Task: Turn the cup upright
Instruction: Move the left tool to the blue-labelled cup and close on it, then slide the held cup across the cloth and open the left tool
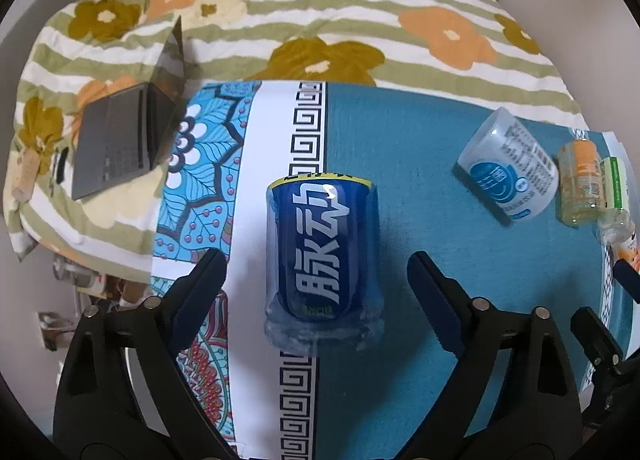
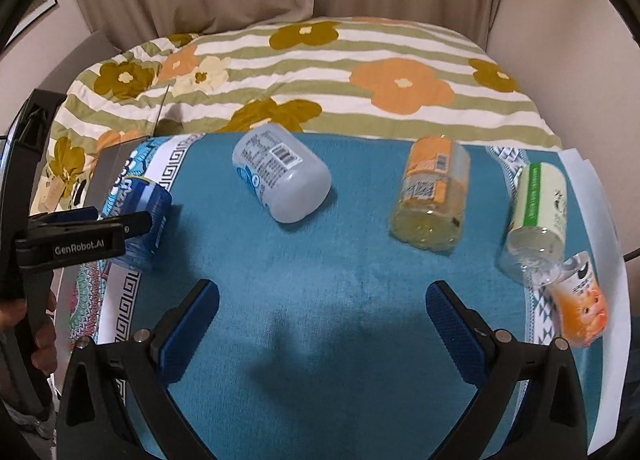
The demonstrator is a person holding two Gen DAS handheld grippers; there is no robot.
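The left gripper point(image 1: 316, 260) hangs with its jaws wide, and the blue cup point(image 1: 323, 256) stands between them, touching neither finger. The cup rests on the white band of the cloth point(image 1: 400, 132) that covers the tabletop, its clear end toward the camera; whether that end is rim or base I cannot tell. Beyond the right jaw a pale cup point(image 1: 508, 170) lies on its side, with an orange cup point(image 1: 580, 184) and a green cup point(image 1: 614, 190) just past it. Beyond the left jaw a laptop point(image 1: 120, 144) sits open on the flowered quilt point(image 1: 320, 12).

The right gripper point(image 2: 322, 300) also has its jaws wide, with only bare cloth between them. Ahead of them lie the pale, orange and green cups in a row; off the right jaw sits a cartoon cup point(image 2: 582, 308).
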